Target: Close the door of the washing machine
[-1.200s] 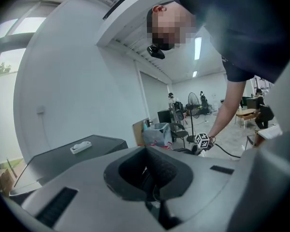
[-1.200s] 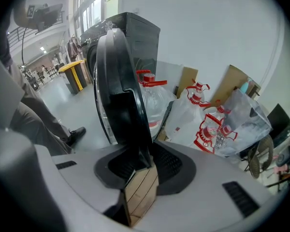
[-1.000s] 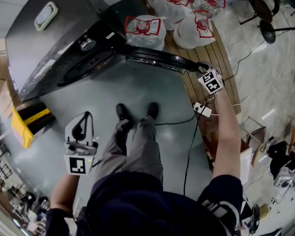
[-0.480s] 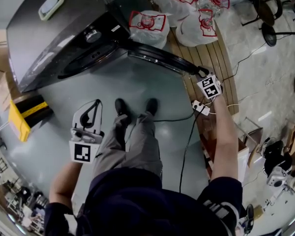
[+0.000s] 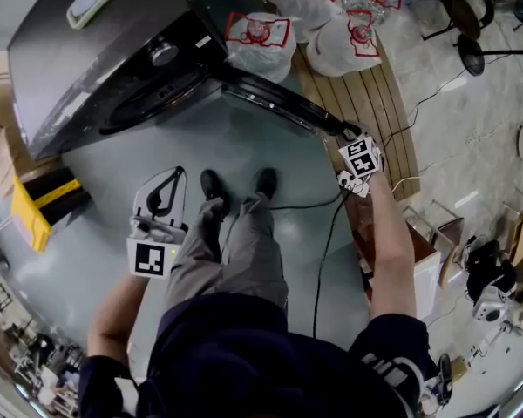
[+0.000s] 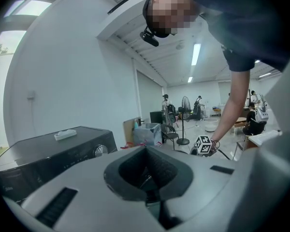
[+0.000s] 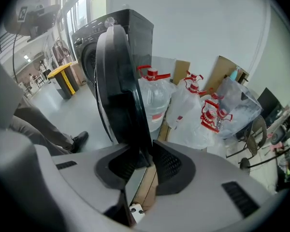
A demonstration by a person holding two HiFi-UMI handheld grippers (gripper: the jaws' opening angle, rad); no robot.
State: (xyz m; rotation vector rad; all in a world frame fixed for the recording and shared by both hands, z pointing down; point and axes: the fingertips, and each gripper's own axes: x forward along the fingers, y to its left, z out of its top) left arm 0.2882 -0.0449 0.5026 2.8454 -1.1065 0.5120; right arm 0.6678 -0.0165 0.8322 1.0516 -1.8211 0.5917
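The dark washing machine (image 5: 78, 68) stands at the upper left of the head view, its round door (image 5: 279, 103) swung open to the right. My right gripper (image 5: 349, 138) is at the door's free edge. In the right gripper view the door's rim (image 7: 118, 81) runs down between the pads, and the right gripper (image 7: 147, 153) is shut on it. My left gripper (image 5: 161, 190) hangs over the floor in front of the machine, well away from the door, shut with nothing in it. The left gripper view shows the machine (image 6: 48, 153) ahead and the left gripper (image 6: 147, 151) closed.
White bags with red handles (image 5: 257, 46) sit behind the door on wooden decking (image 5: 375, 103). A black cable (image 5: 327, 242) and a white power strip (image 5: 353, 184) lie on the floor near my right hand. A yellow and black box (image 5: 44, 207) stands left of the machine. The person's shoes (image 5: 235, 185) are in front of the door.
My right gripper has moved left and nearer to me with the door's edge, swinging the door a little toward the machine's front. The left gripper has sunk slightly.
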